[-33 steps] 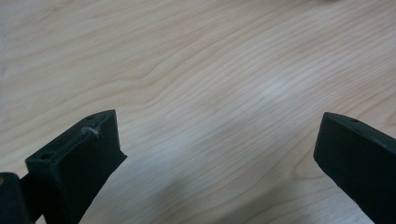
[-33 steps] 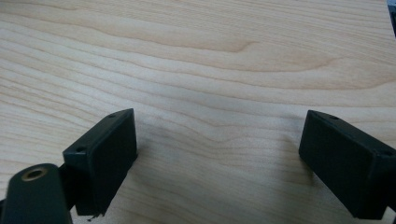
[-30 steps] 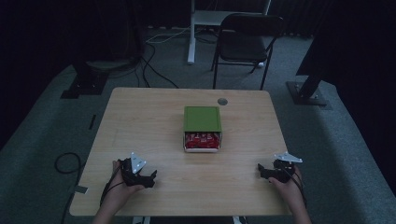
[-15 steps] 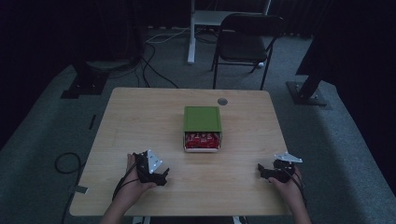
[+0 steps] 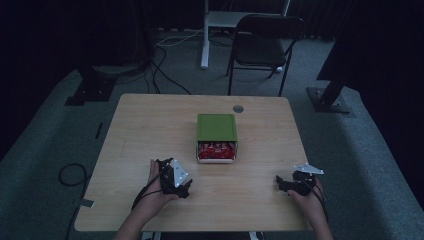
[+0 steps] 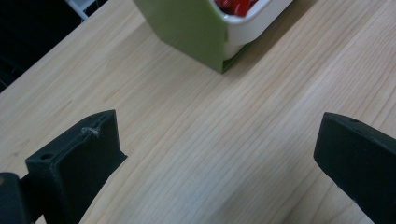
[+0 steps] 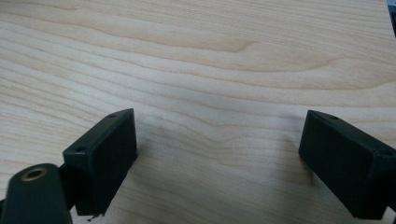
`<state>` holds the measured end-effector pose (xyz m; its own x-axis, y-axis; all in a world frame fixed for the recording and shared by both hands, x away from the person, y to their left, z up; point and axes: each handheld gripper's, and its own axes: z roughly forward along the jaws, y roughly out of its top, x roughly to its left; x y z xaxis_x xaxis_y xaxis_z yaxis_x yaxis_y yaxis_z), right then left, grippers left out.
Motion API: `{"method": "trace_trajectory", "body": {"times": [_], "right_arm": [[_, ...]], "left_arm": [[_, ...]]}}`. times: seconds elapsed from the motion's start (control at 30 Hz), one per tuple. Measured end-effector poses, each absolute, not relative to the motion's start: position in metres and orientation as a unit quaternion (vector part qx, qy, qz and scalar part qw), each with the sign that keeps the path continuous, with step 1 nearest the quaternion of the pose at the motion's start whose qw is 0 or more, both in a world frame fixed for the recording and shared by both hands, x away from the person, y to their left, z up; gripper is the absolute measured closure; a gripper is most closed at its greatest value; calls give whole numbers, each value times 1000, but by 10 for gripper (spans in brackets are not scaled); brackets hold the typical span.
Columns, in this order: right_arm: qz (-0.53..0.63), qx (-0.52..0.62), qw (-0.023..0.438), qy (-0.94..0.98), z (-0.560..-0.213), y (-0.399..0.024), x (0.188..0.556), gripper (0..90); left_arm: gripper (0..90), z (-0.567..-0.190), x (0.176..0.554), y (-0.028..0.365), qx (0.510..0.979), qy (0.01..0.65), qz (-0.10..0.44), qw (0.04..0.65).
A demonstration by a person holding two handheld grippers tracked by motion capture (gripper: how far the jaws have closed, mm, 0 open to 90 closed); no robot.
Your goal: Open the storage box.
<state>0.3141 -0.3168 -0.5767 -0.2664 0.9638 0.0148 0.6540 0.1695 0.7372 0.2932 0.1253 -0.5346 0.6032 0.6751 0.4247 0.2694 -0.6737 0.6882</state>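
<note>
A white box with a green lid (image 5: 216, 127) lies mid-table, its open front end showing red contents (image 5: 216, 149). The same box (image 6: 196, 28) fills the top of the left gripper view, with red contents (image 6: 236, 5) at its mouth. My left gripper (image 5: 186, 186) rests on the table in front of and left of the box, open, nothing between its jaws. My right gripper (image 5: 279, 184) sits near the front right corner, open over bare wood. In the gripper views the left gripper (image 6: 219, 154) and right gripper (image 7: 219, 154) each frame bare tabletop.
The light wooden table (image 5: 150, 130) has a round cable grommet (image 5: 238, 108) near its far edge. A black folding chair (image 5: 265, 45) and a white desk leg (image 5: 204, 35) stand beyond it. Cables (image 5: 160, 65) run across the grey carpet.
My left gripper has slid right along the table's front, closer to the box's open end. The right gripper has stayed where it was.
</note>
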Motion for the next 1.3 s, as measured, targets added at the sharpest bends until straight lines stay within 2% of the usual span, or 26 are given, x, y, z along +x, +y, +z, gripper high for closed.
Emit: {"method": "trace_trajectory", "body": {"times": [1.13,1.17,1.23,1.3], "right_arm": [[324,556,239,727,-577,-317,314,106],[324,556,239,727,-577,-317,314,106],[324,556,239,727,-577,-317,314,106],[324,556,239,727,-577,-317,314,106]], "left_arm": [[14,-534,306,42,874,109,385,277],[18,-534,307,41,874,106,387,273],[82,-535,310,39,875,100,394,263],[92,-537,312,38,877,92,396,258]]}}
